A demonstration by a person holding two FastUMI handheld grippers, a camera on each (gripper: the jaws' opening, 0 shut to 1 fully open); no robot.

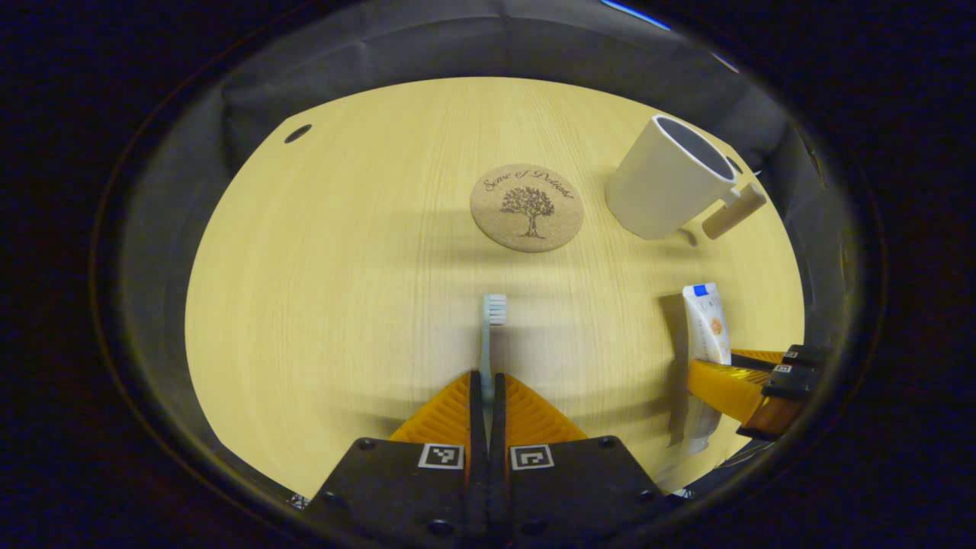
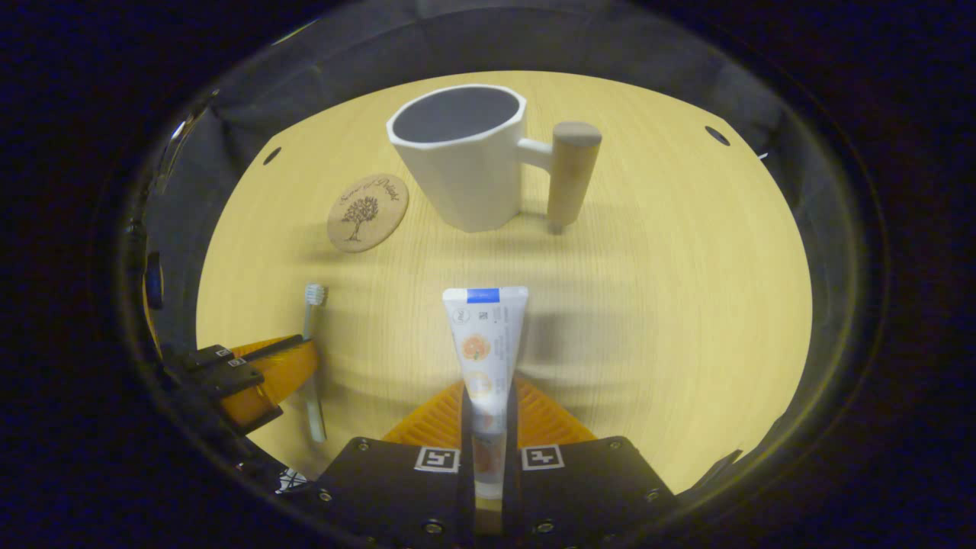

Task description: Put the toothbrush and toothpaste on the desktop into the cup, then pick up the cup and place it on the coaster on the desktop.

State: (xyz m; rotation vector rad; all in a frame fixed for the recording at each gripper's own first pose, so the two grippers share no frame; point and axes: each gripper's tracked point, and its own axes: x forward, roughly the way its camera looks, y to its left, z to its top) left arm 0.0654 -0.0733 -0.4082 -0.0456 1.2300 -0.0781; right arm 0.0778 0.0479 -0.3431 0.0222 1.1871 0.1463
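In the left gripper view, a cork coaster (image 1: 526, 207) lies ahead of the left gripper (image 1: 486, 379), a little to its right. It bears an arched line of looping script above a tree drawing; the words are too curly to read with certainty. The toothpaste (image 2: 486, 343), held between the right gripper's (image 2: 488, 390) fingers, carries small print and a fruit picture, too fine to make out. Square black-and-white markers (image 1: 441, 456) sit on each gripper's body behind the fingers.

Both gripper views look down along fingers, close over desktop (image 1: 343, 252); share cup (image 2: 465, 164), coaster (image 1: 526, 207).
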